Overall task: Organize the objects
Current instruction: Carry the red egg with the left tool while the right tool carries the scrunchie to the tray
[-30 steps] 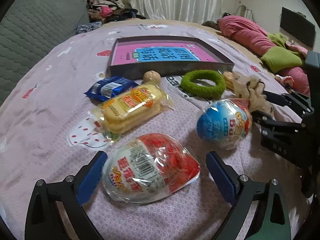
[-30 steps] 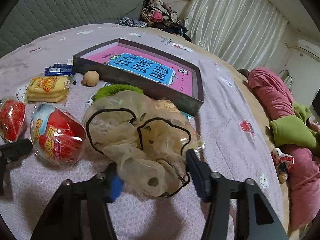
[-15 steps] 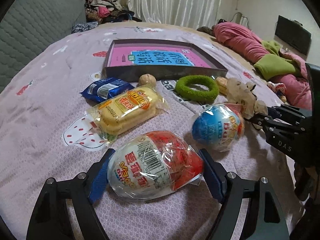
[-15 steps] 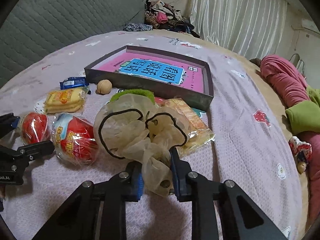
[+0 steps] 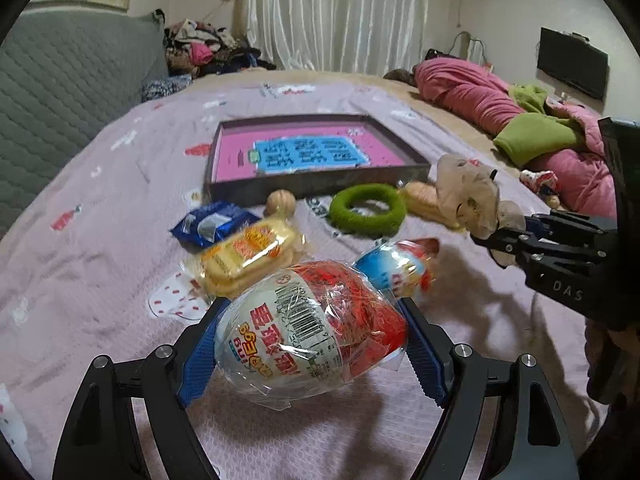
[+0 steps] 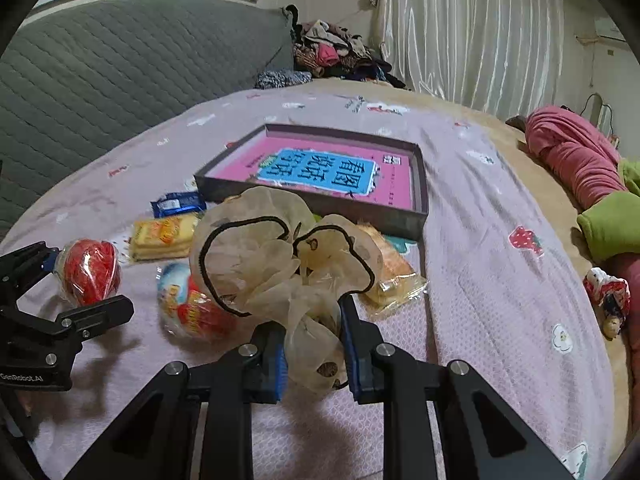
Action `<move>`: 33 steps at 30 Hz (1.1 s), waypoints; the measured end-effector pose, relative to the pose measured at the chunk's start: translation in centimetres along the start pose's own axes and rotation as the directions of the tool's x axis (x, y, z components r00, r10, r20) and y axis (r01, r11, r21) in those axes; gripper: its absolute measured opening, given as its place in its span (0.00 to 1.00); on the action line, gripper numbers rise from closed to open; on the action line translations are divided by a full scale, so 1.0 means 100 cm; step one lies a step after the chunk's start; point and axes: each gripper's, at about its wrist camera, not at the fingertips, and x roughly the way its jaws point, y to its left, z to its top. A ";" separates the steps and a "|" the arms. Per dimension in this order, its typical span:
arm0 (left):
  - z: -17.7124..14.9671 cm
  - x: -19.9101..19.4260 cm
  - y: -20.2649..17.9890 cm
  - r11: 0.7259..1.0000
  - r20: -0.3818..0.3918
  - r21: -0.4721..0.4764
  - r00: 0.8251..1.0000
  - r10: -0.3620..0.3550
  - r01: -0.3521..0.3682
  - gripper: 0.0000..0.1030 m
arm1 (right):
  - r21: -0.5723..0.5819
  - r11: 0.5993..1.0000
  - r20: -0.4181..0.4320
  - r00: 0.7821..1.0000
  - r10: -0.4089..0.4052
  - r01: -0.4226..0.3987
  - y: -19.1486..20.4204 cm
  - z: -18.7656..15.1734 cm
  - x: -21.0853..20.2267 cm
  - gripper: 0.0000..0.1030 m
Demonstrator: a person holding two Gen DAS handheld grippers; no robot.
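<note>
My left gripper (image 5: 312,348) is shut on a red and white wrapped egg (image 5: 308,328) and holds it above the bed; the egg also shows in the right wrist view (image 6: 90,270). My right gripper (image 6: 312,344) is shut on a beige sheer scrunchie (image 6: 276,256), lifted off the bed; it also shows in the left wrist view (image 5: 468,196). A dark shallow box with a pink and blue bottom (image 5: 312,156) lies further back. A blue and red wrapped egg (image 5: 394,268) lies on the bedspread.
On the purple bedspread (image 5: 120,200) lie a yellow biscuit pack (image 5: 248,256), a blue packet (image 5: 214,226), a walnut (image 5: 281,202), a green ring (image 5: 366,208) and a snack pack (image 6: 390,268). Pink and green bedding (image 5: 520,120) is at the right. A grey headboard (image 6: 120,64) is at the left.
My left gripper closed on the red and white egg and lifted it. My right gripper closed on the scrunchie and raised it off the bed.
</note>
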 end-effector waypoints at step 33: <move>0.112 -0.107 -0.022 0.995 0.161 0.021 0.983 0.088 -0.093 0.81 | 0.062 0.996 0.173 0.983 0.055 -0.067 -0.001 0.063 -0.114 0.23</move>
